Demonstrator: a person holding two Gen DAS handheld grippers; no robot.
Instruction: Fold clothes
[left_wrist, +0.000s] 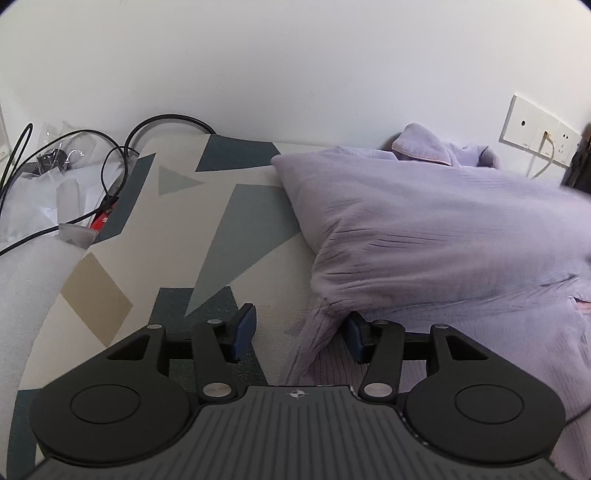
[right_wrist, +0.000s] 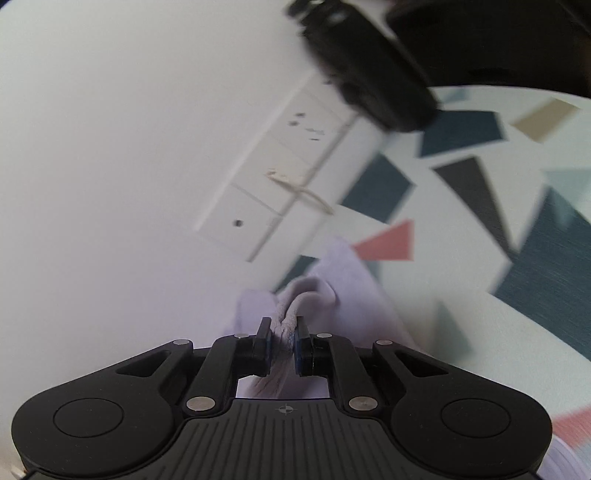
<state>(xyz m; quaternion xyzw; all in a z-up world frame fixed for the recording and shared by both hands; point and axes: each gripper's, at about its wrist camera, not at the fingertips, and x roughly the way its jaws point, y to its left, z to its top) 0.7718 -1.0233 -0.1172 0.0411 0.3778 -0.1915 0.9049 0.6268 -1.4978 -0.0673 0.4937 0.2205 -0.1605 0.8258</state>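
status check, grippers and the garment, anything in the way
Left gripper open, garment edge between its jaws. Right gripper shut on lavender garment. Cables off at mat's far corner, not in the way.

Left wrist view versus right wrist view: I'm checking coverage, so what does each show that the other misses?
Only the left wrist view shows black cables, clear plastic bags and the open left claw beside a fabric edge. Only the right wrist view shows the right claw shut on a bunched fold and a red triangle. Both show the lilac garment, patterned cover, wall sockets.
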